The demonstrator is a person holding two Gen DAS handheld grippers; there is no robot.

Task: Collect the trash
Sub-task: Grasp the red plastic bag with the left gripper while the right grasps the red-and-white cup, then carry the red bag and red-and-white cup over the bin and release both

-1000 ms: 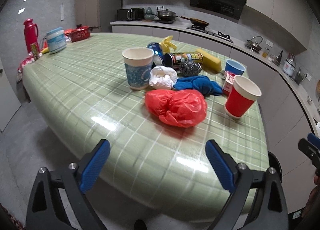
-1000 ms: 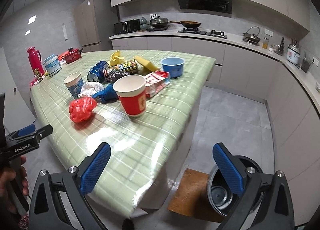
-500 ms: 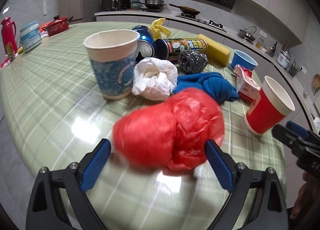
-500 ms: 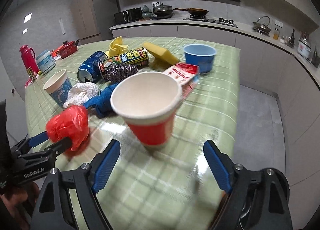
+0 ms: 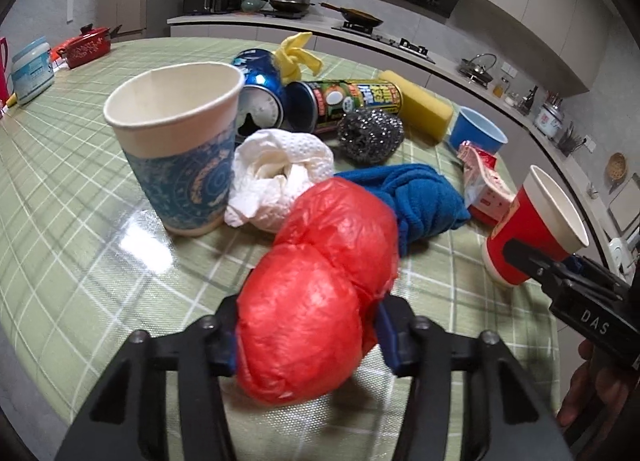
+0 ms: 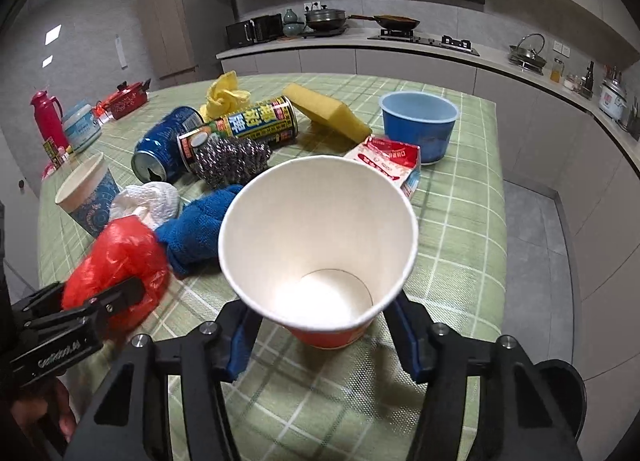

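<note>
My left gripper (image 5: 308, 337) is shut on a crumpled red plastic bag (image 5: 320, 301) near the table's front edge; the bag also shows in the right wrist view (image 6: 116, 261). My right gripper (image 6: 320, 337) is shut on the base of an empty red paper cup (image 6: 320, 237), also visible at the right of the left wrist view (image 5: 532, 229). Behind them lie a blue patterned paper cup (image 5: 180, 149), a white tissue wad (image 5: 276, 177), a blue cloth (image 5: 416, 197), a steel scourer (image 5: 370, 133), two cans (image 6: 240, 129) and a red-and-white carton (image 6: 392, 165).
The table has a green checked cloth (image 6: 460, 221). A yellow sponge (image 6: 328, 109), a blue bowl (image 6: 418, 125) and a yellow rag (image 6: 224, 95) lie further back. A red pot (image 6: 126, 99), a jar and a red flask (image 6: 48, 117) stand at the far left. A dark bin (image 6: 560, 385) stands on the floor at the right.
Both grippers moved in over the table and closed: the left on the red bag, the right on the red cup.
</note>
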